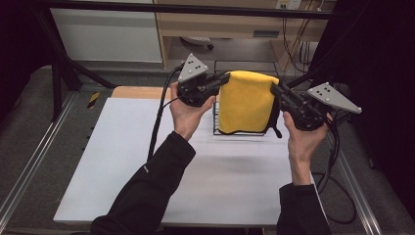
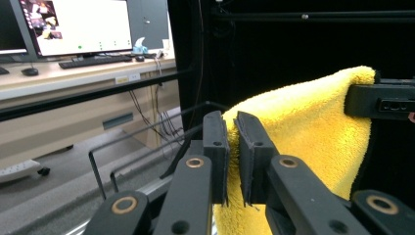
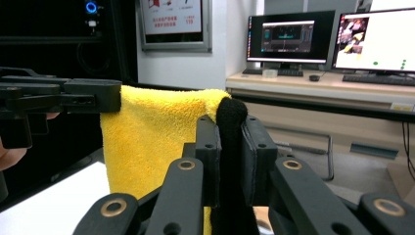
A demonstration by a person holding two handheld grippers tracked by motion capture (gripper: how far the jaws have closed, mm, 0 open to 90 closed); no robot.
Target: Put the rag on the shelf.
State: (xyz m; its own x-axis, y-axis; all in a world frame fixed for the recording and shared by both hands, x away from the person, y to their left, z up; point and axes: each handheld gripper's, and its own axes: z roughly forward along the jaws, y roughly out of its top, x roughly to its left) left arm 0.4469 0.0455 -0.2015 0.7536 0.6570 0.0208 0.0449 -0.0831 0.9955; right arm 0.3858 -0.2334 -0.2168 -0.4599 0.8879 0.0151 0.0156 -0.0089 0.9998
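Note:
A yellow towel [image 1: 247, 100] hangs stretched between my two grippers, above a black wire rack [image 1: 240, 133] on the white table [image 1: 147, 161]. My left gripper [image 1: 224, 78] is shut on the towel's top left corner; in the left gripper view its jaws [image 2: 232, 142] pinch the yellow cloth [image 2: 313, 122], and the right gripper [image 2: 381, 100] holds the far corner. My right gripper [image 1: 274, 88] is shut on the top right corner, where a black trim [image 3: 231, 115] of the towel [image 3: 147, 127] bulges between its jaws [image 3: 230, 142]. The towel's lower edge hides part of the rack.
The rack's thin wire bars [image 2: 98, 166] stand upright below the towel. A wooden cabinet [image 1: 220, 24] and cables [image 1: 293, 44] lie beyond the table. A desk with monitors [image 3: 372, 39] stands off to the side. Metal rails [image 1: 29, 166] run along both table sides.

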